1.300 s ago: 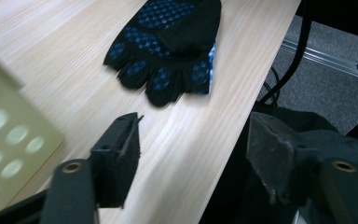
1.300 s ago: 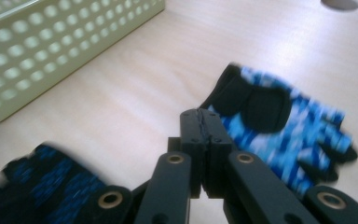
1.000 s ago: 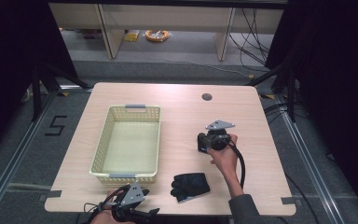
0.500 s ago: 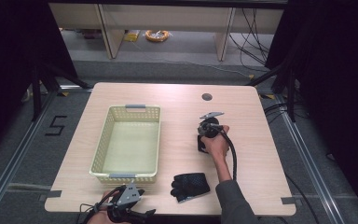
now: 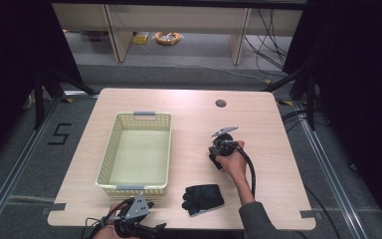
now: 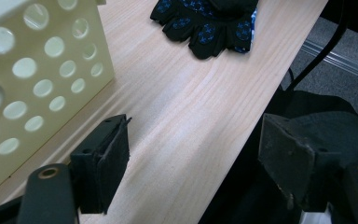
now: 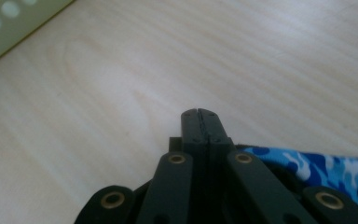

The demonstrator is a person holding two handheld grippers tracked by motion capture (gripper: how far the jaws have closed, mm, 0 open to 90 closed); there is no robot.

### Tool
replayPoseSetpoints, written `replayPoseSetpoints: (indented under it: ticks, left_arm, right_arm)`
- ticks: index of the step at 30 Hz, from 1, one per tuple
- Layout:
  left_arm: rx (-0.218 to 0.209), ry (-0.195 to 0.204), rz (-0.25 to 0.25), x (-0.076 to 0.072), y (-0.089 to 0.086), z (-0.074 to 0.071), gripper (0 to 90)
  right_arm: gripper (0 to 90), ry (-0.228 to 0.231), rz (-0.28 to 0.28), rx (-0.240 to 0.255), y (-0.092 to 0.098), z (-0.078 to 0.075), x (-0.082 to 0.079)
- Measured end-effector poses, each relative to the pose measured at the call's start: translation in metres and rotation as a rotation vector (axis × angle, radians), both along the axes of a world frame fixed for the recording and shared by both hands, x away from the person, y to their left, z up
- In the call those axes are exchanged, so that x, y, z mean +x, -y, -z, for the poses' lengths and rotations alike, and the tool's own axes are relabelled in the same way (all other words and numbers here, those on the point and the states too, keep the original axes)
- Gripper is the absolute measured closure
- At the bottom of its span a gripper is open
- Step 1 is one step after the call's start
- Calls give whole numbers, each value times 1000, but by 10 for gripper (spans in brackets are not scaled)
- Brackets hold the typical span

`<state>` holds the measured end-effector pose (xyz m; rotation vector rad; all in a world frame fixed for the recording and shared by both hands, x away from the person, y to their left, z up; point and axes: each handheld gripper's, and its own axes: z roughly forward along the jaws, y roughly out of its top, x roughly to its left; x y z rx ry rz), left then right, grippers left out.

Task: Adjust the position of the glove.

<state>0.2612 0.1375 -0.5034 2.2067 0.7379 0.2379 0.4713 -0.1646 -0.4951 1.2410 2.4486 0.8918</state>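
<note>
Since the earlier frame the right tongs [image 5: 218, 149] have shifted left and down over the counter [image 5: 189, 104], jaws pressed together, holding nothing; blue camouflage cloth [image 7: 317, 163] shows beside them. The left tongs [image 5: 138, 219] at the near edge have just been opening and stand wide, empty. The glove [image 5: 203, 198] lies between both, right of the basket [image 5: 139, 118].

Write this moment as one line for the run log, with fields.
left gripper: open, empty, at near table edge | right gripper: shut, over bare wood | glove: flat near front edge | basket: empty
</note>
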Motion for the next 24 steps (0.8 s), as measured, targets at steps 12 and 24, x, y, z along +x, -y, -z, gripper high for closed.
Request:
replayPoseSetpoints:
  ticks: [12, 24]
  left_arm:
    - [-11, -4, -1, -1, 1, 0, 245]
    - [-20, -8, -1, -2, 2, -1, 248]
  right_arm:
    - [900, -15, -111, -71, 20, -3, -49]
    - [900, -13, -42, -73, 69, -7, -71]
